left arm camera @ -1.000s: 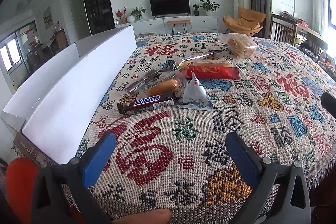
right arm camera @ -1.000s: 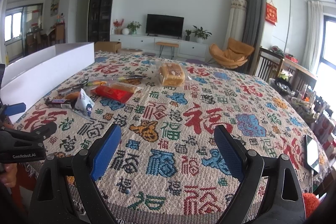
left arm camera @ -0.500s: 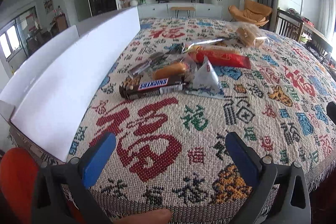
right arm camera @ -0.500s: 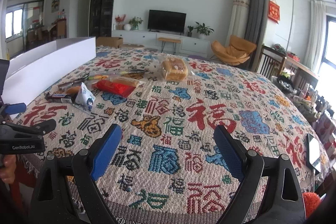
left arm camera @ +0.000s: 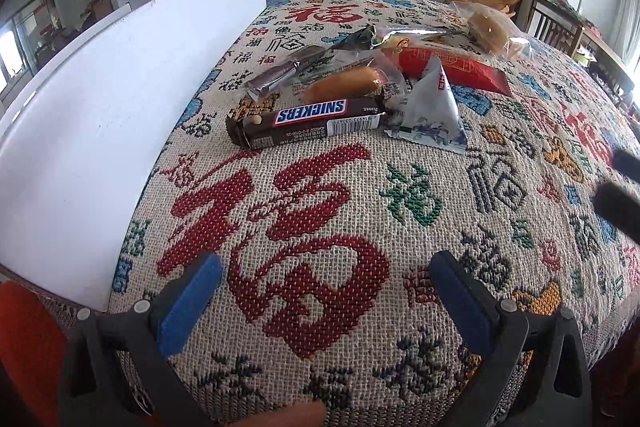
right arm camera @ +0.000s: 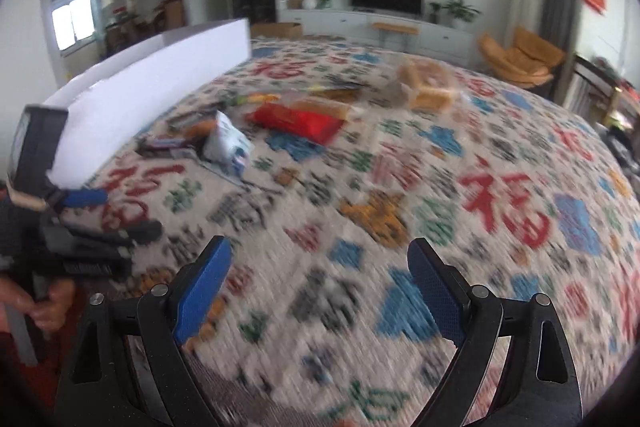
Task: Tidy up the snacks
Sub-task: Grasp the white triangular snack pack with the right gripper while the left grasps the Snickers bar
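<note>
Now, through your left wrist camera, your left gripper (left arm camera: pixel 320 291) hangs wide open over the patterned cloth of the bench (left arm camera: pixel 400 219), holding nothing. Mid-frame lies the Snickers bar (left arm camera: pixel 308 121), touching a triangular white packet (left arm camera: pixel 434 107) and a wrapped bun (left arm camera: pixel 344 83); a white box (left arm camera: pixel 120 115) fills the left. Through your right wrist camera, blurred, your right gripper (right arm camera: pixel 320 279) is also spread empty, snacks at upper left.
</note>
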`<control>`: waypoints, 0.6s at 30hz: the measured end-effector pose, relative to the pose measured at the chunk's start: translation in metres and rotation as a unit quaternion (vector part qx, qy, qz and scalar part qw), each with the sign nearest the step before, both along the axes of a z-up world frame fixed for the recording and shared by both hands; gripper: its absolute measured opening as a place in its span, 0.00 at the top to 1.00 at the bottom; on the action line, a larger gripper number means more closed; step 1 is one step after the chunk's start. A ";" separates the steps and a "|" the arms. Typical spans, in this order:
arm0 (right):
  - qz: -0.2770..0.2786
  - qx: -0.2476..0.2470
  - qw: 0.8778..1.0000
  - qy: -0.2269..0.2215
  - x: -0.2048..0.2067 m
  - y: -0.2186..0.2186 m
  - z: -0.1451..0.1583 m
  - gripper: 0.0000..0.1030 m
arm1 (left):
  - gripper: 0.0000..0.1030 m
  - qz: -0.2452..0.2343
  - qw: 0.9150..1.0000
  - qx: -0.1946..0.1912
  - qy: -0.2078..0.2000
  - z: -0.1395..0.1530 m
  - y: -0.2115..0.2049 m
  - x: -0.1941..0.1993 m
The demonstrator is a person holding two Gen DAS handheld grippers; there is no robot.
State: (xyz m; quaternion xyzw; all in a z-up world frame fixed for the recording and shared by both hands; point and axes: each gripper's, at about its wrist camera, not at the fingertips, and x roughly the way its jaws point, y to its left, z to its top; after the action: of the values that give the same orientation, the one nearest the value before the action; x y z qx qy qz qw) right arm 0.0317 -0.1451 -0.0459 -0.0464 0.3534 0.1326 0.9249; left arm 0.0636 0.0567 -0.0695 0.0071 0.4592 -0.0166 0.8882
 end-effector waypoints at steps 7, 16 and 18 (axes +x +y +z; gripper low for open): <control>0.120 0.020 0.989 0.088 0.093 0.069 -0.013 0.14 | 0.00 -0.029 1.000 -0.003 -0.006 -0.001 0.006 -0.003; 0.110 0.014 0.987 0.112 0.120 0.094 -0.034 0.57 | 0.00 -0.069 0.997 -0.015 0.020 0.007 0.008 0.002; 0.100 0.039 0.988 0.107 0.112 0.080 -0.027 0.57 | 0.01 -0.090 0.995 -0.036 0.009 0.020 0.011 0.006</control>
State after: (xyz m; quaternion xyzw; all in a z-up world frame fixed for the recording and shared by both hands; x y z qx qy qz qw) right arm 0.1437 -0.0650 -0.0731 -0.0306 0.4383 0.2427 0.8649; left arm 0.0694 0.0678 -0.0500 0.0161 0.4638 -0.1133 0.8785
